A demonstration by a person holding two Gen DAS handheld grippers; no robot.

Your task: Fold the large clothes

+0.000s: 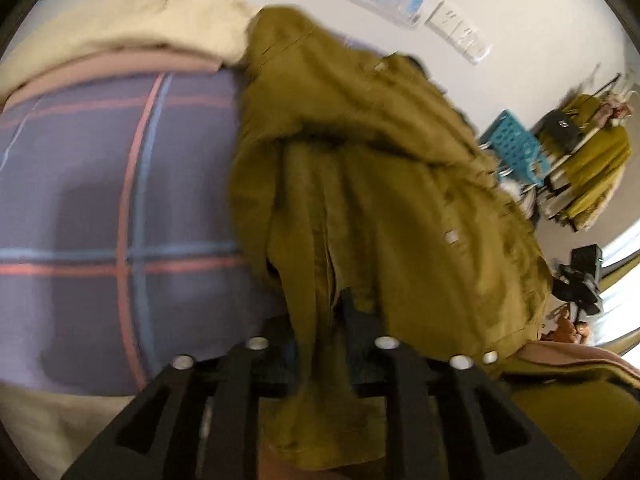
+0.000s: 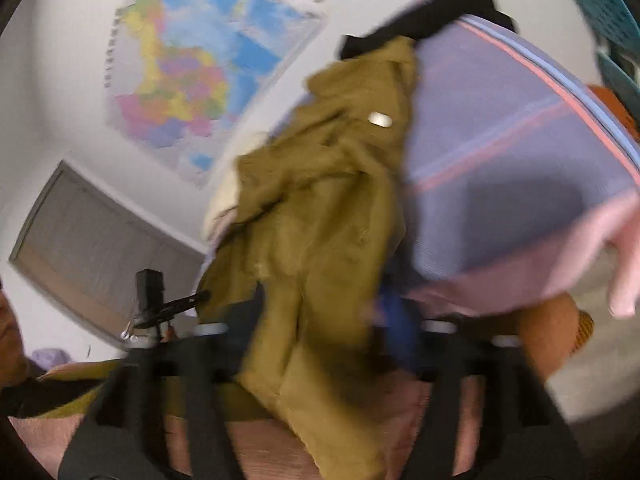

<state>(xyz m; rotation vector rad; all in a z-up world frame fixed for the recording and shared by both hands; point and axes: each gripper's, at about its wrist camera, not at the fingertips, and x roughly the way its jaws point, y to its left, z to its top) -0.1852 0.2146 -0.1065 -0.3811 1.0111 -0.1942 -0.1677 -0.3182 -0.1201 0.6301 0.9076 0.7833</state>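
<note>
An olive green garment (image 1: 380,184) with pale snap buttons hangs bunched over a purple checked bed cover (image 1: 80,184). In the left wrist view its lower folds run between the fingers of my left gripper (image 1: 320,312); the right finger (image 1: 354,316) shows, the left one is under cloth. The jaws stand a little apart and do not pinch it. In the right wrist view the same garment (image 2: 320,208) drapes through my right gripper (image 2: 324,300), whose jaws stand wide open around it. Both views are blurred.
A cream blanket (image 1: 140,20) lies at the bed's far end. A blue basket (image 1: 514,146) and a rack of clothes (image 1: 588,160) stand at the right. A wall map (image 2: 192,72), a black garment (image 2: 432,16) and pink cloth (image 2: 624,248) show in the right view.
</note>
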